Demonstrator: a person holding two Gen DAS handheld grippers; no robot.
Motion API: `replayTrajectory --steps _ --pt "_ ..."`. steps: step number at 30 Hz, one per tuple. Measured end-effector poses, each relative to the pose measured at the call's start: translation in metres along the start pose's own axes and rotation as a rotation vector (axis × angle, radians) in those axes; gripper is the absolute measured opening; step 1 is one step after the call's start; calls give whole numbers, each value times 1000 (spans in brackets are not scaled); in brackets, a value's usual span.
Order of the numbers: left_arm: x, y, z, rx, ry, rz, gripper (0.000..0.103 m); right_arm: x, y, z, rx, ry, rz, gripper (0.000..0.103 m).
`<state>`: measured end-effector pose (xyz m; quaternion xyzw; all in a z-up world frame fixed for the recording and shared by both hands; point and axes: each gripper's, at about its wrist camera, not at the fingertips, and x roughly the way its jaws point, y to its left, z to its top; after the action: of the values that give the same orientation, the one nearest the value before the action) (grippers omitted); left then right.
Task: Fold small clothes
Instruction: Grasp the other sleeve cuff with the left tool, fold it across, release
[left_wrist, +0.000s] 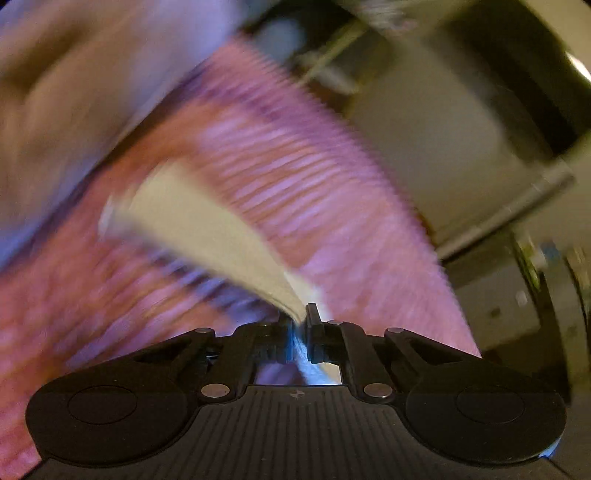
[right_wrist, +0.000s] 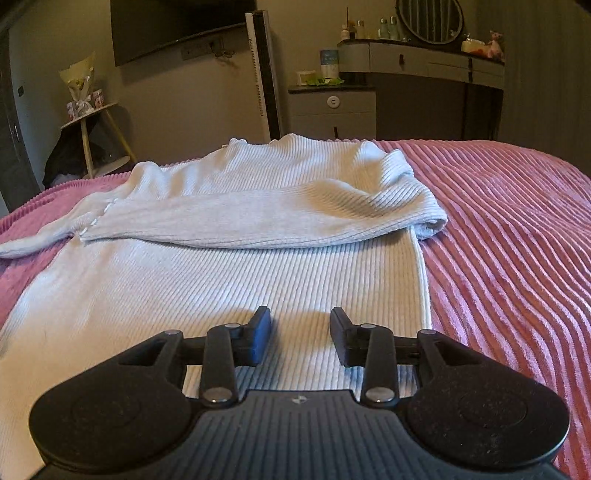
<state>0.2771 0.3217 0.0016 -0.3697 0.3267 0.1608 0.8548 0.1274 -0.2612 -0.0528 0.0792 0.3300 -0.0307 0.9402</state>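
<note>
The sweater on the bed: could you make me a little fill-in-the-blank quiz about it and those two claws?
1. The white ribbed sweater lies on a bedspread whose colour is ____.
2. One sleeve is folded ____ the sweater's body.
3. The right claw hovers over the hem with its jaws ____.
4. The left claw is shut on a strip of ____ fabric.

Missing words: pink; across; open; white
</note>
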Motion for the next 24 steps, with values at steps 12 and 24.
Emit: replayTrajectory --steps 12,24 --pt "-87 -218 -183 855 -58 -365 23 -1 -7 1 79 -7 30 38" --pt "-73 -136 -216 508 65 -181 68 -8 -11 7 98 -11 87 46"
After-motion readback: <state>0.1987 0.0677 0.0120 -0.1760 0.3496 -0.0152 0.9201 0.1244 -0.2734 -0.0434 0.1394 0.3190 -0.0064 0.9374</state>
